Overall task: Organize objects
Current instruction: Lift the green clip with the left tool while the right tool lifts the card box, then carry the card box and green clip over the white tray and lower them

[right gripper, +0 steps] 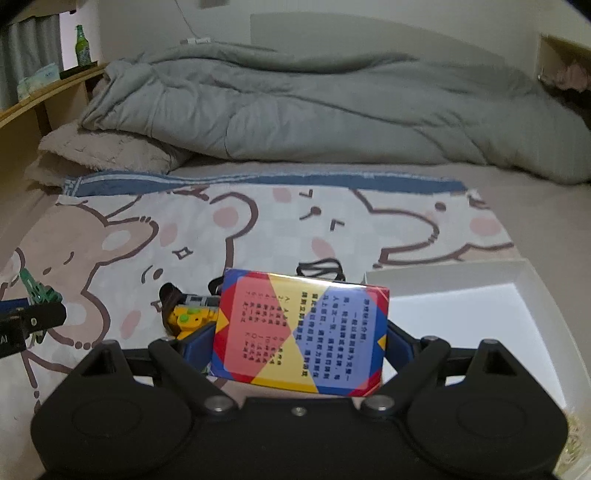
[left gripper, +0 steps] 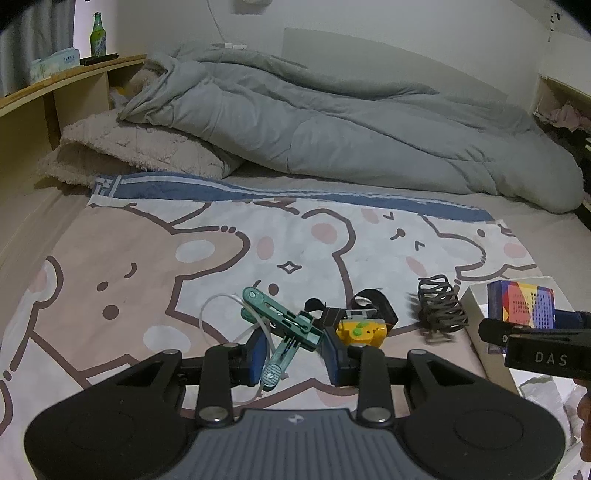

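My left gripper (left gripper: 294, 352) is open just above the bear-print cloth, its blue pads either side of a green plastic clip (left gripper: 286, 326) with a clear cable tie. A yellow toy with a black strap (left gripper: 360, 328) lies just right of the clip, and a dark coiled hair tie (left gripper: 439, 308) further right. My right gripper (right gripper: 301, 347) is shut on a colourful card box (right gripper: 301, 330) and holds it above the cloth, left of the white box (right gripper: 480, 314). The card box also shows in the left wrist view (left gripper: 521, 304). The yellow toy (right gripper: 188, 319) lies behind it.
A grey duvet (left gripper: 332, 122) and a beige pillow (left gripper: 129, 151) lie at the far side of the bed. A wooden headboard shelf (left gripper: 55, 85) with a green bottle (left gripper: 98, 35) stands at the far left. The white box (left gripper: 476, 317) sits at the right.
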`<action>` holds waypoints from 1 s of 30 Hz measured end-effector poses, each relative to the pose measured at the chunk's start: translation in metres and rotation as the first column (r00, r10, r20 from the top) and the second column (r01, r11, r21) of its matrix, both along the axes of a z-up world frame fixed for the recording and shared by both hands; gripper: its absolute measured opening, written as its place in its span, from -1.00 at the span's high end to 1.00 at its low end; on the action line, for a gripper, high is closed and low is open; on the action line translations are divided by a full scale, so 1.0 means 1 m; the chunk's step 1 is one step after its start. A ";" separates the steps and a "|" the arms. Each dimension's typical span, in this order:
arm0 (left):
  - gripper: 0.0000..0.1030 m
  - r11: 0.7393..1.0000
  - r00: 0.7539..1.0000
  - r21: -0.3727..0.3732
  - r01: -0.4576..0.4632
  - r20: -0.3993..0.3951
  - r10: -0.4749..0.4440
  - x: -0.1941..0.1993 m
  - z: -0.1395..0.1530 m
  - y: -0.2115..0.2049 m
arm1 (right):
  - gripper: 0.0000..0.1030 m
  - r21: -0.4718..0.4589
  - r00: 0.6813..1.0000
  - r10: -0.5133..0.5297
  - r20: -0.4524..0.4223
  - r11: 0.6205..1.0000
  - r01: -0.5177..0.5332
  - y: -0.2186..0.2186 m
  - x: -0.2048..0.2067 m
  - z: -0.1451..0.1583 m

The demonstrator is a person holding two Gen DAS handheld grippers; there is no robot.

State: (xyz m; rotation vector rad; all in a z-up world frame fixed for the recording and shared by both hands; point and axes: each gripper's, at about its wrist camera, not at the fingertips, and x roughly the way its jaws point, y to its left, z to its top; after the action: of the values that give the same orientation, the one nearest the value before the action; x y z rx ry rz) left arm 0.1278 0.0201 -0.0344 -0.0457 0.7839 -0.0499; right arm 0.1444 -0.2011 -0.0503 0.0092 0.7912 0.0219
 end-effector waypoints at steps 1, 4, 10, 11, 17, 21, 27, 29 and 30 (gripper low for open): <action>0.34 1.000 1.000 -0.001 0.001 0.001 -0.001 0.000 0.000 -0.001 | -0.78 -0.003 1.000 0.003 0.007 1.000 -0.003 -0.001 0.000 0.001; 0.34 1.000 1.000 -0.006 0.004 0.005 -0.004 0.000 0.001 -0.005 | -0.78 -0.007 1.000 0.014 0.024 1.000 -0.014 -0.002 -0.001 0.005; 0.34 1.000 1.000 -0.020 0.024 0.014 -0.024 0.002 0.005 -0.021 | -0.78 -0.014 0.998 0.040 0.052 0.999 -0.039 -0.014 -0.003 0.008; 0.34 0.999 0.999 -0.021 0.030 0.015 -0.029 0.002 0.005 -0.024 | -0.78 -0.018 0.998 0.037 0.056 0.999 -0.036 -0.018 -0.004 0.009; 0.34 0.997 0.998 -0.028 0.066 0.022 -0.065 0.006 0.005 -0.047 | -0.78 -0.013 0.998 -0.023 0.057 1.000 0.024 -0.052 -0.004 0.009; 0.34 0.996 0.996 -0.028 0.088 0.029 -0.088 0.008 0.003 -0.062 | -0.78 -0.020 0.995 -0.071 0.066 0.997 0.073 -0.078 -0.005 0.010; 0.34 0.992 0.992 -0.038 0.119 0.046 -0.117 0.012 0.002 -0.083 | -0.78 -0.008 0.989 -0.129 0.075 0.991 0.130 -0.113 -0.008 0.012; 0.34 0.990 0.990 -0.046 0.132 0.055 -0.129 0.012 0.002 -0.090 | -0.78 -0.010 0.987 -0.140 0.081 0.990 0.142 -0.122 -0.010 0.013; 0.34 0.989 0.989 -0.050 0.139 0.060 -0.136 0.012 0.003 -0.094 | -0.78 -0.010 0.986 -0.146 0.083 0.989 0.148 -0.128 -0.011 0.013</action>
State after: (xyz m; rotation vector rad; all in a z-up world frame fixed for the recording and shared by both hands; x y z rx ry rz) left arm 0.1402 -0.0743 -0.0316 -0.0409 0.7284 -0.2028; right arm 0.1334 -0.3288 -0.0370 0.0514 0.7065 -0.1232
